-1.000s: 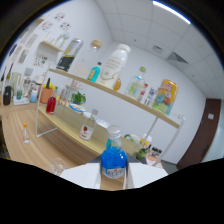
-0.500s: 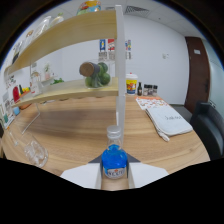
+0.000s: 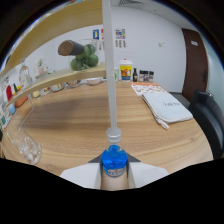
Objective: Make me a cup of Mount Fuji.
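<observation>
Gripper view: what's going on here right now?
A handheld gripper is shut on a small bottle of blue liquid, carried upright between its fingers over a wooden table. A clear glass sits on the table off to one side, and a folded white cloth lies further back on the other. A shelf with a potted plant runs behind the table. Nothing is being poured at this moment; the bottle's cap looks on.
</observation>
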`<control>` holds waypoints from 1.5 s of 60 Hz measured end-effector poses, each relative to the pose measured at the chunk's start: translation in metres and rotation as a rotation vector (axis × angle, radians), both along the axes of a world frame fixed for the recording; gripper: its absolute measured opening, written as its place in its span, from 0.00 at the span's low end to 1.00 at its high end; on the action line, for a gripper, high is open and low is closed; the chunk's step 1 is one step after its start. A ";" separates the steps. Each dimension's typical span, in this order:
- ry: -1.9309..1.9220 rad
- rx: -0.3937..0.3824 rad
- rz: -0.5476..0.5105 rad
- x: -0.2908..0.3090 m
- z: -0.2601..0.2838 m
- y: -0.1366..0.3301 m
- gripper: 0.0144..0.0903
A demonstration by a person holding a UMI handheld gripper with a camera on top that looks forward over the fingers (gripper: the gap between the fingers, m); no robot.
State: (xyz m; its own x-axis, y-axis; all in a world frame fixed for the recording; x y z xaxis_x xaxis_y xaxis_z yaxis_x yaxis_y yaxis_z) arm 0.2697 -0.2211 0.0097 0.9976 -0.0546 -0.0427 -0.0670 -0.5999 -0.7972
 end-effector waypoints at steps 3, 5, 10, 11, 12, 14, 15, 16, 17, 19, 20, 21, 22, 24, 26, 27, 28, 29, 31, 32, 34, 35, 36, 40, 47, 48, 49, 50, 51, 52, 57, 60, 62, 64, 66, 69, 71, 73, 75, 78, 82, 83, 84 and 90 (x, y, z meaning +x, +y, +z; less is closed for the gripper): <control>0.001 -0.016 -0.006 0.000 -0.002 -0.003 0.30; -0.002 -0.034 -0.008 0.000 -0.005 -0.007 0.32; 0.008 -0.059 -0.020 -0.001 -0.004 -0.015 0.48; 0.014 -0.061 -0.024 -0.001 -0.003 -0.016 0.52; 0.016 -0.063 -0.028 -0.002 0.000 -0.018 0.59; 0.021 -0.062 -0.033 -0.004 0.005 -0.021 0.78; 0.022 -0.059 -0.035 -0.005 0.009 -0.023 0.88; 0.020 -0.055 -0.040 -0.005 0.013 -0.024 0.94; 0.014 -0.050 -0.050 -0.004 0.018 -0.026 0.95; 0.001 -0.038 -0.064 -0.004 0.028 -0.030 0.93; -0.009 -0.030 -0.070 -0.005 0.035 -0.032 0.93; -0.019 -0.021 -0.073 -0.006 0.043 -0.033 0.93; -0.029 -0.008 -0.076 -0.008 0.050 -0.034 0.93; -0.048 0.015 -0.078 -0.014 0.066 -0.039 0.93; -0.059 0.037 -0.079 -0.023 0.080 -0.042 0.93; -0.062 0.045 -0.079 -0.028 0.087 -0.044 0.93; -0.062 0.054 -0.082 -0.033 0.093 -0.046 0.93; -0.061 0.062 -0.086 -0.039 0.099 -0.047 0.93; -0.053 0.078 -0.093 -0.052 0.111 -0.050 0.93; -0.046 0.084 -0.095 -0.060 0.115 -0.051 0.93; -0.030 0.097 -0.098 -0.076 0.122 -0.053 0.93; -0.023 0.100 -0.100 -0.085 0.127 -0.053 0.93; -0.016 0.105 -0.100 -0.094 0.129 -0.054 0.93; 0.012 0.117 -0.088 -0.131 0.135 -0.054 0.93; 0.031 0.093 -0.067 -0.187 0.128 -0.050 0.93; 0.036 0.088 -0.066 -0.194 0.128 -0.049 0.93; 0.040 0.082 -0.064 -0.201 0.128 -0.049 0.93; 0.044 0.078 -0.061 -0.208 0.129 -0.048 0.93; 0.047 0.075 -0.056 -0.215 0.130 -0.048 0.93; 0.049 0.076 -0.052 -0.220 0.131 -0.048 0.92; 0.032 0.062 -0.032 -0.246 0.147 -0.046 0.92; 0.022 0.060 -0.022 -0.259 0.165 -0.046 0.93; 0.018 0.066 -0.022 -0.265 0.180 -0.045 0.93; 0.019 0.074 -0.023 -0.271 0.198 -0.044 0.93; 0.027 0.089 -0.020 -0.280 0.217 -0.043 0.93; 0.045 0.133 -0.016 -0.291 0.250 -0.037 0.93; 0.054 0.173 -0.009 -0.299 0.274 -0.031 0.93; 0.053 0.219 0.002 -0.306 0.298 -0.025 0.94; 0.044 0.270 0.009 -0.311 0.322 -0.018 0.94; 0.028 0.351 0.021 -0.317 0.353 -0.005 0.94; 0.009 0.458 0.037 -0.325 0.390 0.013 0.94; 0.003 0.478 0.040 -0.326 0.396 0.018 0.94; -0.004 0.495 0.041 -0.327 0.400 0.023 0.93; -0.027 0.540 0.050 -0.335 0.407 0.058 0.92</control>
